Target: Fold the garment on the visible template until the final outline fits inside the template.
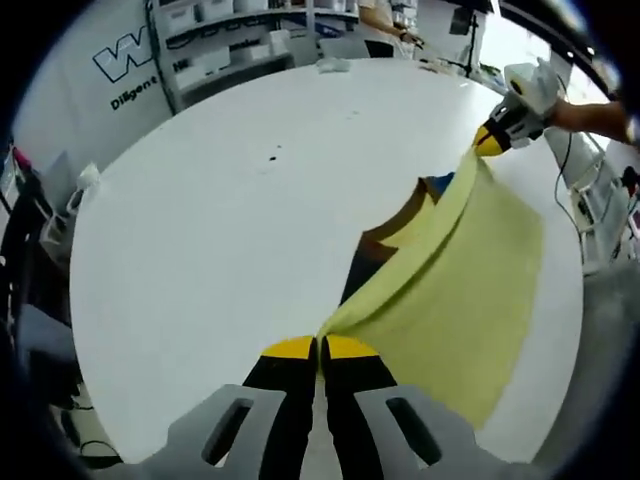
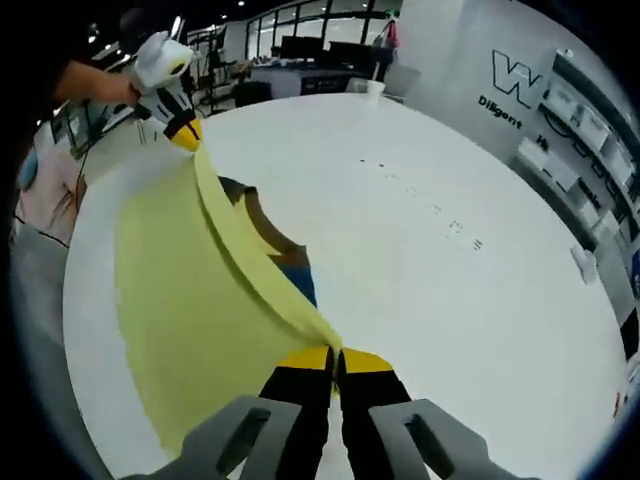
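Observation:
A yellow garment (image 1: 470, 290) hangs stretched between both grippers above the white table (image 1: 220, 220). My left gripper (image 1: 318, 348) is shut on one corner of it at the bottom of the left gripper view. It appears again at the top left of the right gripper view as the left gripper (image 2: 183, 130), held by a hand. My right gripper (image 2: 335, 357) is shut on the other corner, and it is the right gripper (image 1: 497, 135) at the upper right of the left gripper view. Brown and blue fabric (image 2: 270, 235) shows under the taut top edge; I cannot tell if it is template or garment.
The round table (image 2: 450, 300) carries a few small dark marks (image 2: 455, 228). Shelves with boxes (image 1: 230, 40) and a wall with a logo (image 1: 125, 60) stand beyond its far edge. Desks and screens (image 2: 300, 55) line the room's other side.

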`<action>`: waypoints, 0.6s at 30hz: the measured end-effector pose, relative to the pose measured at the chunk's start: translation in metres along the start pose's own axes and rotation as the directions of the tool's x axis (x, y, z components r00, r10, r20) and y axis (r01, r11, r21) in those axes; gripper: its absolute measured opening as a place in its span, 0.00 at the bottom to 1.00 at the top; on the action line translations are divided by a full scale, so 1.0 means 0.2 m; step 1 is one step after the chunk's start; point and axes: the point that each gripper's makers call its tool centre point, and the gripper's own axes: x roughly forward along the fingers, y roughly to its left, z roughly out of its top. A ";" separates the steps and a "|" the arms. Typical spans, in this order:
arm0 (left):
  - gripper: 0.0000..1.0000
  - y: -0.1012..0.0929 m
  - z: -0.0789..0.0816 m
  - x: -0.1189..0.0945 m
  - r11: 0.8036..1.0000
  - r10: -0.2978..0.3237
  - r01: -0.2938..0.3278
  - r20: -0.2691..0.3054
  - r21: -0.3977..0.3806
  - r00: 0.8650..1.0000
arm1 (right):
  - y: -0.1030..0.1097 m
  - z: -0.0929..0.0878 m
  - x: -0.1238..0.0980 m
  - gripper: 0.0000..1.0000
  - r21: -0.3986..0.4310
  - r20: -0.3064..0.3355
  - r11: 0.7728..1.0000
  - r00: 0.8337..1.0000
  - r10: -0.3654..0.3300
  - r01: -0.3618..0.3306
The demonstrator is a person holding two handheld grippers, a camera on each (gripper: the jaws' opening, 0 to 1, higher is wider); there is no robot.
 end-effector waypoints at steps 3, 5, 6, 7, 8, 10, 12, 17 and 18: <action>0.01 0.00 -0.02 0.03 1.000 0.004 -0.005 -0.018 -0.021 1.000 | -0.01 -0.01 0.03 0.00 -0.002 -0.010 1.000 1.000 -0.003 0.003; 0.01 0.01 -0.04 0.04 0.999 0.011 -0.012 -0.030 -0.039 0.999 | -0.01 -0.01 0.05 0.00 -0.019 -0.011 1.000 1.000 -0.006 0.005; 0.02 0.02 -0.05 0.04 0.998 0.011 -0.013 -0.041 -0.058 0.999 | -0.01 0.00 0.06 0.00 -0.025 -0.011 1.000 1.000 -0.005 0.004; 0.02 0.02 -0.06 0.05 0.998 0.011 -0.014 -0.045 -0.065 0.999 | -0.02 0.00 0.07 0.00 -0.026 -0.011 1.000 1.000 -0.007 0.007; 0.02 0.02 -0.07 0.06 0.997 0.013 -0.017 -0.046 -0.073 0.999 | -0.04 -0.01 0.07 0.00 -0.043 -0.014 0.999 1.000 -0.028 0.027; 0.05 0.03 -0.09 0.06 0.997 0.023 -0.028 -0.056 -0.075 0.998 | -0.06 -0.02 0.08 0.00 -0.043 -0.019 0.998 0.999 -0.047 0.046; 0.10 0.08 -0.06 0.04 0.997 0.074 -0.074 -0.012 -0.034 0.997 | -0.08 -0.02 0.07 0.02 -0.036 -0.012 0.997 0.998 -0.069 0.068; 0.26 0.15 -0.03 0.00 0.993 0.120 -0.120 0.049 0.006 0.992 | -0.08 -0.05 0.06 0.05 -0.028 -0.001 0.998 0.998 -0.063 0.063; 0.27 0.16 -0.03 -0.01 0.992 0.124 -0.124 0.057 0.006 0.991 | -0.08 -0.06 0.06 0.06 -0.034 -0.002 0.997 0.998 -0.066 0.065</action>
